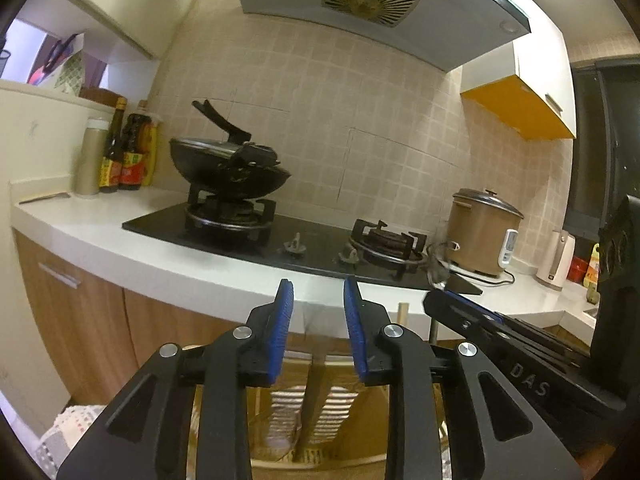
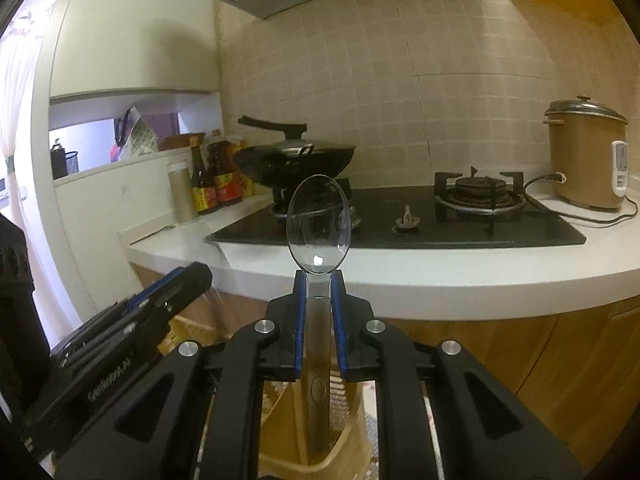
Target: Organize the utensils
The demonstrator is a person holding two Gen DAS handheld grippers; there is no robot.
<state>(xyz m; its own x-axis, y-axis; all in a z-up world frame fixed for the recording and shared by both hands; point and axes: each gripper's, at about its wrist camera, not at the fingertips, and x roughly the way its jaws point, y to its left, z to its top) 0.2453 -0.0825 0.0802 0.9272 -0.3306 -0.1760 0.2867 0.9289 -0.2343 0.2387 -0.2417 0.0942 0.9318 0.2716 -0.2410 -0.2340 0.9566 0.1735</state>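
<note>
The right gripper is clenched on the handle of a metal spoon, bowl up, raised in front of the white countertop edge; the left gripper is released, its blue pads parted with nothing between them; a slatted wooden holder sits below both; a lidded wok rests on the gas stove.

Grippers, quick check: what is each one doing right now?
Left gripper: open, nothing between its blue pads.
Right gripper: shut on the shiny metal spoon, gripped at the neck, bowl pointing up.
</note>
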